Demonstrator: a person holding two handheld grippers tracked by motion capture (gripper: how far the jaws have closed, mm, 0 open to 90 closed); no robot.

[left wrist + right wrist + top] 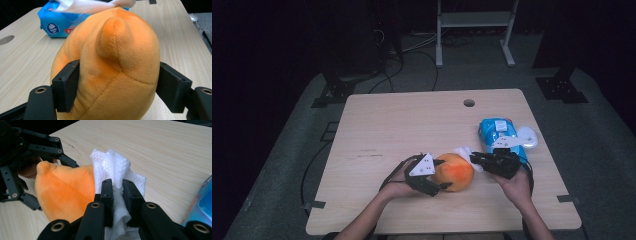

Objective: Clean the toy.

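An orange plush toy (454, 171) lies on the wooden table (412, 125) near its front middle. My left gripper (438, 176) is shut on it, a black pad pressed into each side of the plush toy (110, 67). My right gripper (475, 159) is shut on a white wet wipe (117, 175), which is bunched between its two jaws. The wipe (464, 152) touches the top right of the toy (65, 192). A hand holds each gripper from the table's front edge.
A blue pack of wet wipes (501, 134) lies at the right, just behind my right gripper, with a white lid or disc (527, 136) beside it. A round hole (469, 103) sits near the table's far edge. Dark stands and cables lie on the floor beyond.
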